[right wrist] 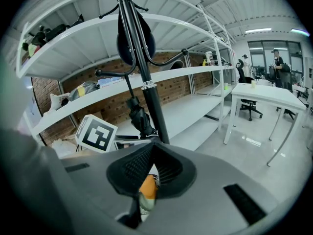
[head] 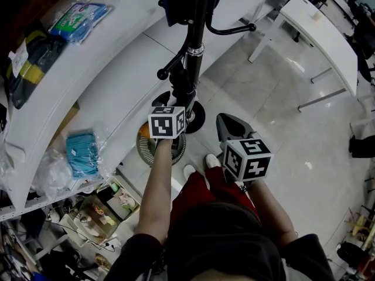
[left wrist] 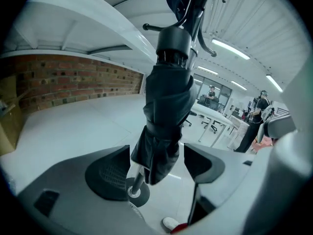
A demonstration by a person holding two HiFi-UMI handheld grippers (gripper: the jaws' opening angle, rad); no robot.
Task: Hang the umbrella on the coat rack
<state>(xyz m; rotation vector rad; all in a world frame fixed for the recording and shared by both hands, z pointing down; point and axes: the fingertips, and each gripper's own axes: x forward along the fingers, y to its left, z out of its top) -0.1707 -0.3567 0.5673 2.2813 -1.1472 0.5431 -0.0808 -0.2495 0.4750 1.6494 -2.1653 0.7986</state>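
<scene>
On a hook of the black metal coat rack (right wrist: 151, 97), folded black fabric umbrella (left wrist: 166, 111) hanging upright, left gripper (left wrist: 156, 153) fingers released either side of its lower end, right gripper (right wrist: 154, 148) fingers clenched, empty

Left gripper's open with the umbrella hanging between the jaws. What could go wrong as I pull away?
1. The umbrella hangs between the left gripper's open jaws without being pressed; a sideways exit could catch its fabric and swing or unhook it.
2. The coat rack is a slim pole with hooks; a knock might rock it.
3. The right gripper, shut, sits close beside the left; they could bump.
</scene>
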